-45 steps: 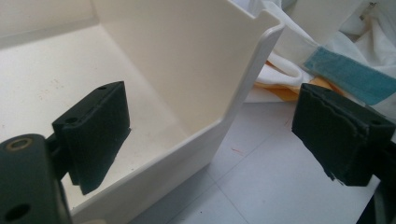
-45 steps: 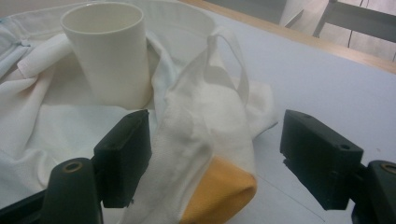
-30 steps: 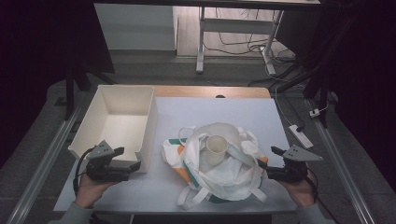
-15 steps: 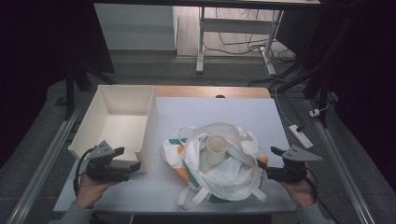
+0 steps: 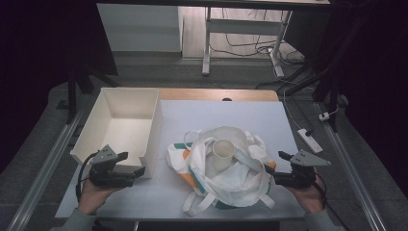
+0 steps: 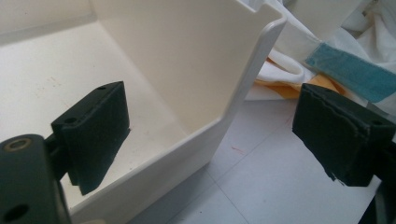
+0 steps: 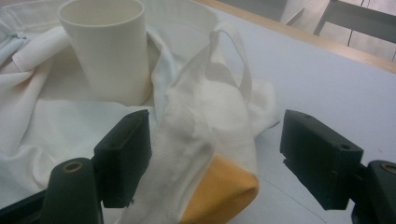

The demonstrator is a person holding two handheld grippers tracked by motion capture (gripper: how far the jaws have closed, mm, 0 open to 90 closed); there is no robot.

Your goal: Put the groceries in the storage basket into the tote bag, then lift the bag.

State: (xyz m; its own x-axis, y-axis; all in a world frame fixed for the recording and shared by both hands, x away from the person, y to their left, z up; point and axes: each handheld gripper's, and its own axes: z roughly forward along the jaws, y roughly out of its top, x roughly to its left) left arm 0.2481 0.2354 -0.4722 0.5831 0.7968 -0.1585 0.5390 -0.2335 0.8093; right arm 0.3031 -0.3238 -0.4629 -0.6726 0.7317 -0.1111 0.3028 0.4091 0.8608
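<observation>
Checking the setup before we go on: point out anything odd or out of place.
The cup stands upright on top of the crumpled cloth bag, an unsteady base. The bag's straps sprawl loose toward the table's near edge. Nothing looks spilled or damaged.

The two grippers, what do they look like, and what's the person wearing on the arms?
Both the left gripper and right gripper are black with blocky dark jaw pads, each topped by a grey three-cornered plate. A black cable loops from the left one. The sleeves look grey.

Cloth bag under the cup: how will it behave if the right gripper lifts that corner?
The cloth bag lies crumpled and folded, so it probably drapes limp rather than lifting flat. The cup stands upright on it and would likely tip. The right gripper is open around the orange-tipped fold, not pinching.
</observation>
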